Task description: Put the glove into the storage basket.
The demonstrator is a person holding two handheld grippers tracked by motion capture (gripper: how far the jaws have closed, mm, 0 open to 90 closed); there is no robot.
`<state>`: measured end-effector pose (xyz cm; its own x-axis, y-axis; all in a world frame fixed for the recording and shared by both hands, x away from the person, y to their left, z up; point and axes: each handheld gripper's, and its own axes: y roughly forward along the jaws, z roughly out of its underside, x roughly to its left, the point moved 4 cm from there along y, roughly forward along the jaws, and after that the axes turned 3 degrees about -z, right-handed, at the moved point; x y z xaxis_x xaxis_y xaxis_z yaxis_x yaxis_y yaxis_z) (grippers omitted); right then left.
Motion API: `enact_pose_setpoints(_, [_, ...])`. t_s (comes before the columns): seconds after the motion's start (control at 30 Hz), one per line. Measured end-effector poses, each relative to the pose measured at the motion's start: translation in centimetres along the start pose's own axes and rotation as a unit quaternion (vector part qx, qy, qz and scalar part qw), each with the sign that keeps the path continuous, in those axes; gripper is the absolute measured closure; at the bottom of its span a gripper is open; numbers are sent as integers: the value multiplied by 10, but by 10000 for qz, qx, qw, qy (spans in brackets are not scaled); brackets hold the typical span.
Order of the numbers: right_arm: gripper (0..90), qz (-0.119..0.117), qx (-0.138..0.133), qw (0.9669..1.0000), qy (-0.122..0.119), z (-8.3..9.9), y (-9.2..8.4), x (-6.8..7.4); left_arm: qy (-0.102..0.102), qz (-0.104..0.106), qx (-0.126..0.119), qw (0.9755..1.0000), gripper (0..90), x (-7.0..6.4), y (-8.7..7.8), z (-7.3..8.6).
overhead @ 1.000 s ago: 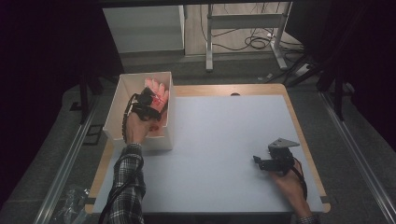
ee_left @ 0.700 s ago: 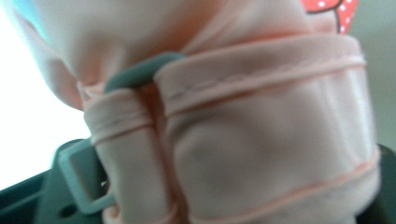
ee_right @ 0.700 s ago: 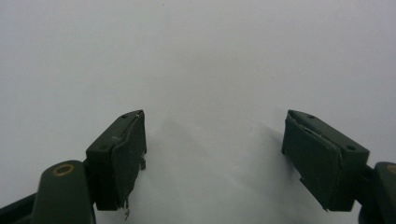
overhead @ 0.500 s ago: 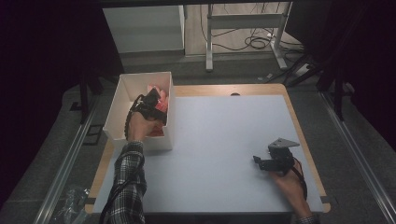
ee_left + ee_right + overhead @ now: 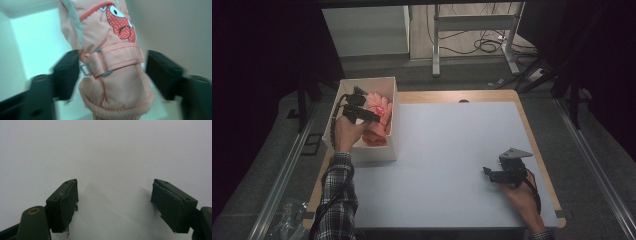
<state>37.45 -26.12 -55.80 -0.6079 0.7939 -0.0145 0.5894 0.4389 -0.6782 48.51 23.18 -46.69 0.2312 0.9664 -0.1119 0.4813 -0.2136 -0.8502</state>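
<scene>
A pink mitten (image 5: 115, 42) with a red dotted cartoon patch and a buckled strap sits between the jaws of my left gripper (image 5: 112, 72). The jaws have just been closing and now pinch it at the strap. In the high view the left gripper (image 5: 374, 117) hovers inside the white box (image 5: 362, 152) at the table's left edge, with the mitten (image 5: 381, 106) at its tip. More pink fabric (image 5: 374, 136) lies on the box floor beneath. My right gripper (image 5: 488, 173) rests low at the table's right front, open, with nothing between its jaws (image 5: 115, 197).
The white tabletop (image 5: 452, 140) stretches between the box and the right hand, framed by a wooden edge (image 5: 539, 150). Metal rails run along both sides of the table. A white cabinet and table legs with cables stand behind it.
The left gripper dipped into the box, closed on the pink mitten and has risen a little with it. The right gripper has stayed where it was.
</scene>
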Motion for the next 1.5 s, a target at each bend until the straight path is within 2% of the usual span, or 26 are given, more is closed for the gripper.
enact_pose_setpoints(0.1, [219, 1, -1, 10000, 0, 0, 0, 0, -127, 143, -195, 9996, 533, 5, -5, 1])
enact_pose_setpoints(0.2, [219, 2, -1, 10000, -3, 0, 0, 0, -261, 182, -330, 9989, 649, 10, -8, 4])
enact_pose_setpoints(0.23, [219, 0, 0, 10000, 1, 0, 0, 0, -313, 181, -322, 9988, 663, 11, -8, 5])
enact_pose_setpoints(0.33, [219, -1, 0, 10000, -1, 0, 0, 0, -351, 194, -230, 9989, 685, 14, -3, 8])
enact_pose_setpoints(0.4, [219, 0, 0, 10000, -2, 0, 0, 0, -376, 277, -230, 9986, 687, 14, 0, 9])
enact_pose_setpoints(0.47, [219, 0, 1, 10000, -2, 0, 0, 0, -389, 405, -218, 9982, 691, 13, 4, 10])
enact_pose_setpoints(0.6, [219, 0, 1, 10000, -3, 0, 0, 0, -348, 499, -157, 9980, 696, 6, 10, 8])
enact_pose_setpoints(0.8, [219, 0, -1, 10000, -2, 0, 0, 0, -264, 332, -100, 9991, 697, -1, 17, 5])
enact_pose_setpoints(0.9, [219, 1, -2, 10000, -5, 0, 0, 0, -255, 380, -176, 9988, 659, 0, 14, 5])
enact_pose_setpoints(0.93, [219, 1, -2, 10000, -4, 0, 0, 0, -238, 357, -174, 9989, 598, 1, 13, 5])
enact_pose_setpoints(0.97, [219, 1, -2, 10000, -4, 0, 0, 0, -221, 296, -178, 9992, 579, 1, 12, 5])
enact_pose_setpoints(1.03, [219, 2, -1, 10000, -3, 0, 0, 0, -212, 305, -214, 9991, 571, 2, 10, 5])
enact_pose_setpoints(1.5, [219, 1, -1, 10000, -2, 0, 0, 0, -50, 60, -468, 9989, 340, -3, 1, 5])
